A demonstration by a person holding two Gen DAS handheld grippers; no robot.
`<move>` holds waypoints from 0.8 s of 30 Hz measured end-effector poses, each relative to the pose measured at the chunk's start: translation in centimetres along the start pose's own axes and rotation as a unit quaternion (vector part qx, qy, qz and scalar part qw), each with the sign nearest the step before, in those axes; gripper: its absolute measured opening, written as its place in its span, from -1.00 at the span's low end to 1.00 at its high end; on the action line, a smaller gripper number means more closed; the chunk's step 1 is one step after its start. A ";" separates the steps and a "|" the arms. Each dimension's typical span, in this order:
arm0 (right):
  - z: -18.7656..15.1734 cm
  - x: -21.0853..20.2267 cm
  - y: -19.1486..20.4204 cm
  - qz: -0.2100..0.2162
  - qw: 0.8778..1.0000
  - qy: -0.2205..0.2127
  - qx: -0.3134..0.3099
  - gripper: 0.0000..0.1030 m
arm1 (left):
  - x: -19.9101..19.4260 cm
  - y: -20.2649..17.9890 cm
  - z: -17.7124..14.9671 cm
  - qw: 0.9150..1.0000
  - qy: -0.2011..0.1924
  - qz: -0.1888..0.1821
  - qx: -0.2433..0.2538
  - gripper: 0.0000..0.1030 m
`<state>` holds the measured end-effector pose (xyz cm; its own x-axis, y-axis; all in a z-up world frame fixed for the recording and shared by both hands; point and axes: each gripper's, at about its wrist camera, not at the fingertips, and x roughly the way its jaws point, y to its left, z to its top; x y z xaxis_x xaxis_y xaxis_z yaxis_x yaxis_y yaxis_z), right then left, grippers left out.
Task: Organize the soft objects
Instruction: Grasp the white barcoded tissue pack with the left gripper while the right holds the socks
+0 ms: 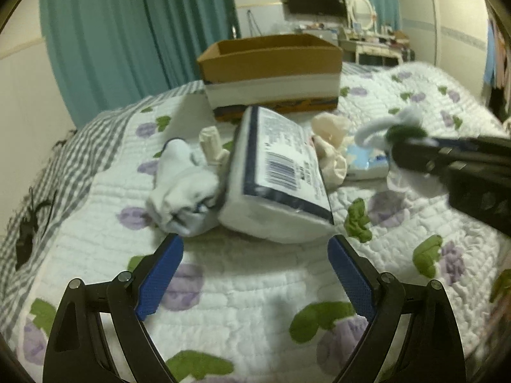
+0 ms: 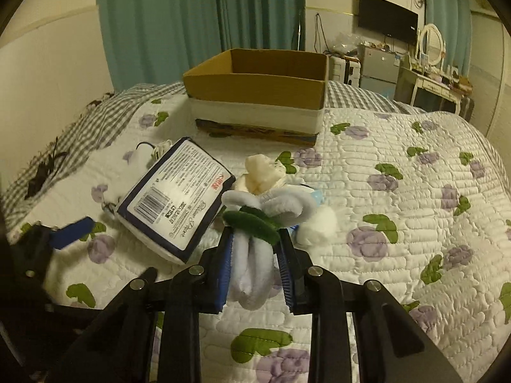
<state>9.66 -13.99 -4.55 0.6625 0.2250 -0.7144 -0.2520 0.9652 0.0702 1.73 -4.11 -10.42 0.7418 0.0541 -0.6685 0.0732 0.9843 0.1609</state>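
My right gripper [image 2: 255, 239] is shut on a light blue and green plush toy [image 2: 252, 255] and holds it above the bed; it also shows in the left wrist view [image 1: 400, 142]. My left gripper [image 1: 255, 245] is open and empty, just in front of a white tissue pack [image 1: 281, 172] with a barcode label, also in the right wrist view [image 2: 175, 204]. White rolled socks [image 1: 182, 194] lie left of the pack. A cream soft item [image 1: 330, 146] lies behind it. An open cardboard box [image 1: 271, 63] stands further back on the bed.
The quilt [image 1: 239, 303] with purple flowers covers the bed. A small blue and white packet [image 1: 367, 162] lies near the cream item. A white fluffy ball [image 2: 319, 226] lies right of the toy. Teal curtains [image 1: 137, 32] hang behind. A dresser [image 2: 431, 86] stands at the far right.
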 end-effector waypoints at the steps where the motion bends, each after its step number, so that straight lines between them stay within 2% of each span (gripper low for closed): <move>1: 0.1 -0.1 -0.2 0.003 1.000 -0.003 0.003 -0.49 | 0.4 -0.3 0.1 1.000 0.003 0.001 0.005 0.81; 9: 0.0 0.4 -1.3 0.008 1.000 0.002 0.014 -0.49 | 3.0 -1.7 0.7 0.999 0.003 0.029 0.040 0.81; 17: 0.0 0.7 -2.1 0.006 1.000 0.005 0.028 -0.49 | 3.5 -3.3 0.7 0.996 -0.011 0.043 0.083 0.81; 21: -0.1 0.7 -2.2 0.004 0.999 0.006 0.031 -0.49 | 4.0 -3.2 1.8 0.996 -0.020 0.044 0.072 0.81; 24: -0.1 0.7 -2.3 0.005 0.999 0.007 0.034 -0.49 | 4.7 -3.1 2.6 0.997 -0.026 0.039 0.068 0.74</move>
<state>10.64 -16.06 -5.25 0.6509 0.2324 -0.7227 -0.2094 0.9700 0.1233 6.71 -7.34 -12.18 0.7822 0.1179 -0.6118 0.1002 0.9454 0.3103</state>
